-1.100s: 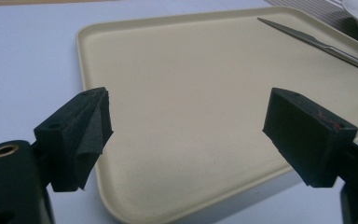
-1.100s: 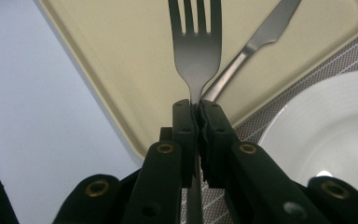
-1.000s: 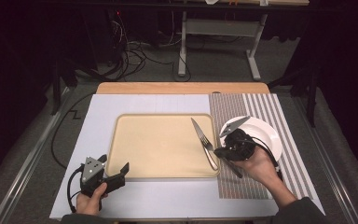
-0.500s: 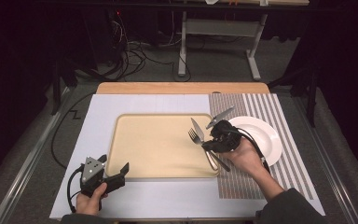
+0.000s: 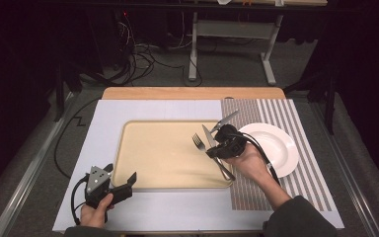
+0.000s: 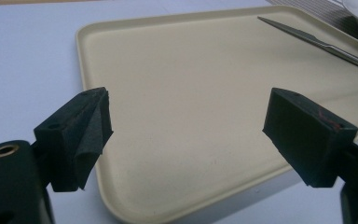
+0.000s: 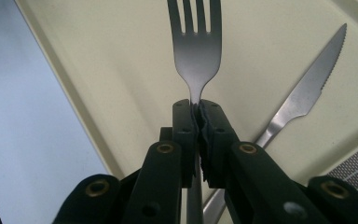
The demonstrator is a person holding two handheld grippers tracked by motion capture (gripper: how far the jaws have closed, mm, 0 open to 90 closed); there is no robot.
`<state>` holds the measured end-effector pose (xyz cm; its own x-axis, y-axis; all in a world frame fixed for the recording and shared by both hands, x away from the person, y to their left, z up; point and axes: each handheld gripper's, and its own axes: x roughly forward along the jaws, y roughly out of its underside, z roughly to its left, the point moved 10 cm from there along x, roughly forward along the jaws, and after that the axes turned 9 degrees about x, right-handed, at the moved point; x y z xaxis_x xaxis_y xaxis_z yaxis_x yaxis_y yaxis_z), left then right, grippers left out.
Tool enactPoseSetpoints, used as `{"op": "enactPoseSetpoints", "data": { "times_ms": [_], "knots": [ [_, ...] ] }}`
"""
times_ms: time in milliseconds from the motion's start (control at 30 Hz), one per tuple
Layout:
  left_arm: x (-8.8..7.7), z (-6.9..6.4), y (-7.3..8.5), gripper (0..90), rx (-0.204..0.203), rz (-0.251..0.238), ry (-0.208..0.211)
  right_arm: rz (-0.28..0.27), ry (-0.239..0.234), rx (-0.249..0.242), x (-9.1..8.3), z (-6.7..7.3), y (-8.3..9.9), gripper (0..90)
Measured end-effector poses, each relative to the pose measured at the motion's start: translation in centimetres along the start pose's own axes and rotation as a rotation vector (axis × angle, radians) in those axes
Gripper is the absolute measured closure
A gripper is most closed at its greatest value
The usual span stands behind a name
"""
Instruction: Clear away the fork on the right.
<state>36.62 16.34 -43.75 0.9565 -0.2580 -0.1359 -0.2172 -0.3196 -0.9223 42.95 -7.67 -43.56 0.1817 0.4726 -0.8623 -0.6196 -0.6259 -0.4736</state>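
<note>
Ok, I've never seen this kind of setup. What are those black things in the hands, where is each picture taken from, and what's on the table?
A person holds a handheld clamp tool in each hand. One camera looks down from above; one rides on each tool, looking along its jaws. The right gripper has its jaws shut on a fork, held over a beige tray. A knife lies on the tray, and a white plate sits on a striped mat. The left gripper is open near the tray's corner.
</note>
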Motion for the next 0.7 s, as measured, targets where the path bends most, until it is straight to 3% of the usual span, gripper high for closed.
{"op": "enactPoseSetpoints", "data": {
  "times_ms": [200, 700],
  "knots": [
    [0.0, 0.1, 0.0, 15.9, -0.003, -0.002, -0.003, -0.014, -0.011, 0.015, 0.4, -0.1, -0.3, 86.7],
    [0.0, 0.1, 0.0, 15.9, -0.005, 0.0, -0.001, 0.021, -0.031, 0.021, 2.3, 0.7, -0.6, 86.6]
  ]
}}
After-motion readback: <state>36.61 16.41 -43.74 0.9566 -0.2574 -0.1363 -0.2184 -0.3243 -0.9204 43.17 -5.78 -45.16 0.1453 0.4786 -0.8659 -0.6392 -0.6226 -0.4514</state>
